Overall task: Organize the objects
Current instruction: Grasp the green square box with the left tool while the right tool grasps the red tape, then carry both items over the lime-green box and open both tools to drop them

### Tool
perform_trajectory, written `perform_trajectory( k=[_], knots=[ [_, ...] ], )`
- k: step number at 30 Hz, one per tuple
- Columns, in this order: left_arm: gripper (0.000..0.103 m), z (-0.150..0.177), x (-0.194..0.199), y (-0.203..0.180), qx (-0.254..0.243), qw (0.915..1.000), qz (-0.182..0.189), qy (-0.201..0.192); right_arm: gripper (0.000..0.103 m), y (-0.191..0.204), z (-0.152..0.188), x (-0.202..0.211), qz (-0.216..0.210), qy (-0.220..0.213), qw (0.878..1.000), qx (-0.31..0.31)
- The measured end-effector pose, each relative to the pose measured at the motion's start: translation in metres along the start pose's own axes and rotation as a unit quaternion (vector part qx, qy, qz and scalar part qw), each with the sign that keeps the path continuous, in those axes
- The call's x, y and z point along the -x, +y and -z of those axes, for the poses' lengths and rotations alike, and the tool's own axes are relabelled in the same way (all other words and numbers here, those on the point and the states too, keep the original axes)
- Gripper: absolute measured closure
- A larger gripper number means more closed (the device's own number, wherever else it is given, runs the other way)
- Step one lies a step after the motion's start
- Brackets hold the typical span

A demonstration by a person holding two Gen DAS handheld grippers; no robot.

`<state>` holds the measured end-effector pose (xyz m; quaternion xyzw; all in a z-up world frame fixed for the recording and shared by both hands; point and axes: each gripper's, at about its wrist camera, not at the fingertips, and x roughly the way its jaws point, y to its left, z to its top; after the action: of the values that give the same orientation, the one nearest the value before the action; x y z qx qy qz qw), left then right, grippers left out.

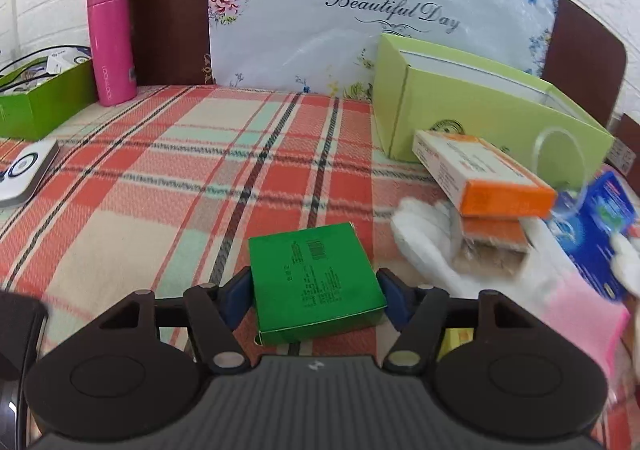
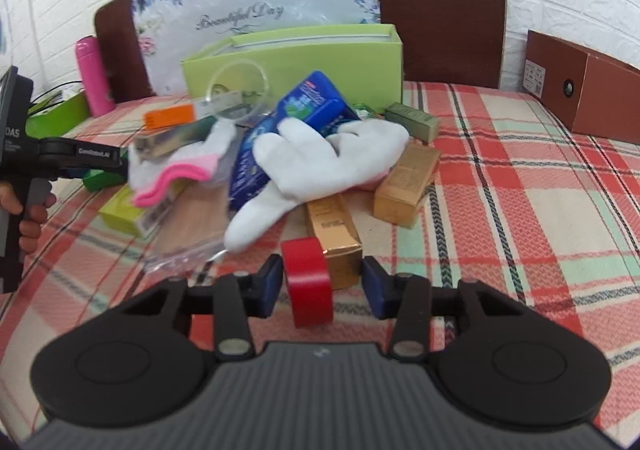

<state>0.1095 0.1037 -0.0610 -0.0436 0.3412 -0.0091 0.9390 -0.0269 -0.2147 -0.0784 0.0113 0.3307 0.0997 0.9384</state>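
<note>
Right now you are holding the left gripper [image 1: 316, 296] around a green box [image 1: 314, 280], its blue pads touching both side edges, so it is looking clenched on the carton. That box is lying flat on the plaid tabletop [image 1: 160, 170]; it is likely light, stiff card, so squeezing the two long sides gently should do.

Your right gripper [image 2: 318, 282] is standing released, with a red tape roll [image 2: 308, 282] on edge between the pads and a gold box [image 2: 336, 246] just behind it. The roll is probably rigid but free to roll, so take it across the flat faces.

Farther off, white gloves [image 2: 320, 158] are draping over the pile, with a lime box [image 2: 296, 58] standing open behind.
</note>
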Motion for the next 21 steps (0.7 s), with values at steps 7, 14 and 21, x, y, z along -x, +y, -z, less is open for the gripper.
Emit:
perform_trajectory(
  k=[7,14,21],
  knots=[
    [0.034,0.016,0.058,0.003,-0.02,0.999,0.039,0.0,0.062,-0.002,-0.008,0.03,-0.033,-0.028,0.999,-0.008],
    [0.034,-0.025,0.1,-0.011,-0.028,0.9939,0.084,-0.065,0.084,0.0,-0.034,0.054,-0.065,-0.075,0.995,-0.008],
    [0.034,-0.067,0.104,-0.044,-0.05,0.985,0.124,-0.109,0.084,-0.004,-0.066,0.055,-0.076,-0.113,0.991,-0.008]
  ],
)
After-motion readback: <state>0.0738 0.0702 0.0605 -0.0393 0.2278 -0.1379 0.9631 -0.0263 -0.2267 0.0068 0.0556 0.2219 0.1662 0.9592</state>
